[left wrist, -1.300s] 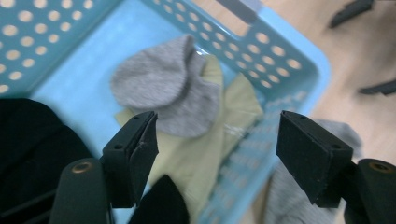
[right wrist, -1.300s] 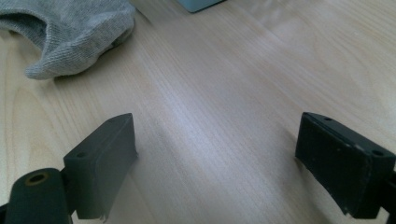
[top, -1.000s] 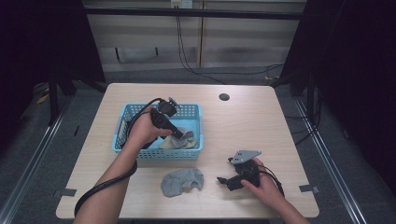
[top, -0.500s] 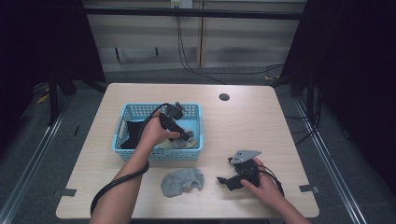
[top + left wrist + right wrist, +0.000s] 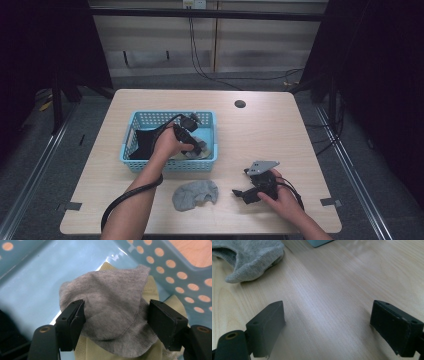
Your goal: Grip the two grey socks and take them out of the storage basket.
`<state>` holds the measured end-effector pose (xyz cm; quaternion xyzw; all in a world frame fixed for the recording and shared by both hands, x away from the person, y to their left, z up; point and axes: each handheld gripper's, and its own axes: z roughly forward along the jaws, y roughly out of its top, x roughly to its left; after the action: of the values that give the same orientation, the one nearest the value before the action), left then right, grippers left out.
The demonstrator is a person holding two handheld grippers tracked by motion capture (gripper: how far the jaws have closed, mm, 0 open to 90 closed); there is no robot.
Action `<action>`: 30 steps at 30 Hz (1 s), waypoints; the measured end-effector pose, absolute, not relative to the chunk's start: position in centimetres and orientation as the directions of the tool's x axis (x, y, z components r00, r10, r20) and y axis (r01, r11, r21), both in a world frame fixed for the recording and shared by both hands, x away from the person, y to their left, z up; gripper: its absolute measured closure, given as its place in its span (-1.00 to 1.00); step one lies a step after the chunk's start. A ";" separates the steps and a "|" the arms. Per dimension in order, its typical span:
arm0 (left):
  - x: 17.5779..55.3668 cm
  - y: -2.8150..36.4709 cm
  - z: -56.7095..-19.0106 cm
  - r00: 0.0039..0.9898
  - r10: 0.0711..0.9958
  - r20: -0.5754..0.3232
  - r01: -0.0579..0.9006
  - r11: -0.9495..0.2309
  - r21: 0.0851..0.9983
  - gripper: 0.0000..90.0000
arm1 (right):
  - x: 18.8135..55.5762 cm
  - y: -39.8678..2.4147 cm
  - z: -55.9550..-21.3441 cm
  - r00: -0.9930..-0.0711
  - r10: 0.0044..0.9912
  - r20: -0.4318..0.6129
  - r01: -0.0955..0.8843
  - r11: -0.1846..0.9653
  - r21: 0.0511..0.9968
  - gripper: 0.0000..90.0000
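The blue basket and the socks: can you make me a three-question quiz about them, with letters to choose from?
1. Where is the left gripper? A) inside the blue basket B) on the floor C) by the table's hole
2. What colour is the sock lying on the table? A) red B) grey C) green
3. How are the right gripper's jaws? A) shut on a sock B) shut on a cable C) open, with nothing between them

Answers: 1 A, the hand reaches down into the basket over a grey sock. 2 B, it is a grey bundle in front of the basket. 3 C, bare wood shows between the jaws.
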<state>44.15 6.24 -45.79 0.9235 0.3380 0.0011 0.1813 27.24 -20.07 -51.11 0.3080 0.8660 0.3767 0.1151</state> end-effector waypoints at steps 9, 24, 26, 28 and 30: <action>44.2 6.0 -46.2 0.766 0.642 -0.036 0.623 -0.726 0.291 0.26 | 27.2 -20.1 -51.1 -0.784 0.619 0.033 0.446 0.527 0.724 -0.74; 44.2 8.4 -43.4 0.717 0.686 -0.119 0.682 -0.657 0.322 0.84 | 27.2 -20.1 -51.1 -0.784 0.620 0.036 0.449 0.526 0.722 -0.74; 44.1 8.8 -42.8 0.720 0.682 -0.128 0.679 -0.653 0.336 0.84 | 27.2 -20.1 -51.1 -0.783 0.621 0.036 0.449 0.526 0.722 -0.74; 44.0 9.2 -42.1 0.717 0.684 -0.132 0.680 -0.645 0.349 0.84 | 27.2 -20.1 -51.1 -0.783 0.621 0.038 0.451 0.525 0.722 -0.74; 44.1 9.7 -41.3 0.727 0.674 -0.127 0.668 -0.653 0.358 0.84 | 27.2 -20.1 -51.1 -0.784 0.620 0.026 0.441 0.527 0.726 -0.74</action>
<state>44.09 9.67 -41.29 0.9090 0.3691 0.0085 0.1934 27.24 -20.09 -51.13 0.3062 0.8658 0.3775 0.1187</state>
